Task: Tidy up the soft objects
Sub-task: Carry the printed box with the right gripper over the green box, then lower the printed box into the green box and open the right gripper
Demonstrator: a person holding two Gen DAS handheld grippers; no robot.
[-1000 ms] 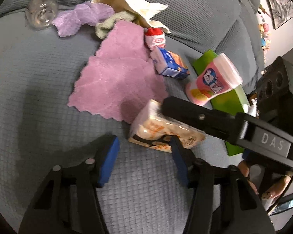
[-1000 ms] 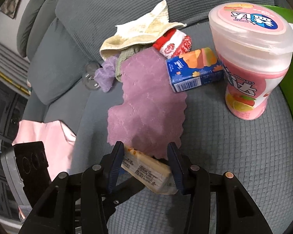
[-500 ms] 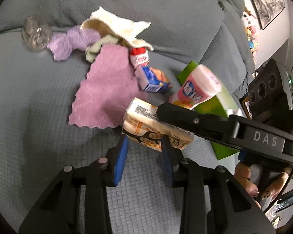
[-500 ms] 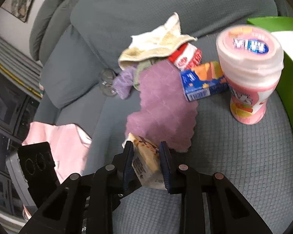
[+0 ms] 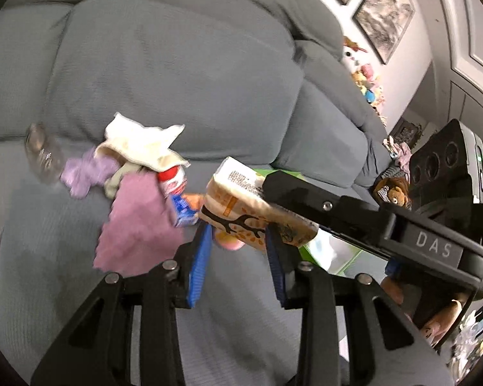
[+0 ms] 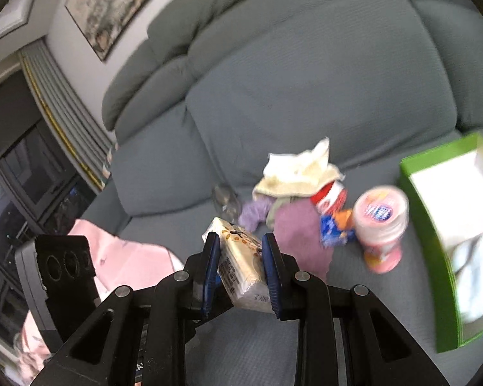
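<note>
1. Two views, left wrist first: the left gripper (image 5: 238,251) has its blue pads pinching one end of a soft tissue pack (image 5: 257,215), cream with an orange and brown tree print, held up off the grey sofa seat (image 5: 64,257). The right gripper (image 5: 273,189) reaches in from the right and clamps the pack's far end (a hand (image 5: 434,318) shows under it). Lying on the seat behind are a pink cloth (image 5: 135,225), a lilac cloth (image 5: 83,173), a cream cloth (image 5: 141,144), a red-and-white packet (image 5: 174,177) and a small blue carton (image 5: 183,212).

2. Right wrist view: the right gripper (image 6: 240,259) pinches the same tissue pack (image 6: 241,260) between its blue pads, above the seat. To the right stand a pink lidded tub (image 6: 381,225) and an open green box (image 6: 428,225) with a white inside; the cloth pile lies between pack and tub. A pale pink fabric (image 6: 128,257) lies at left.
</note>
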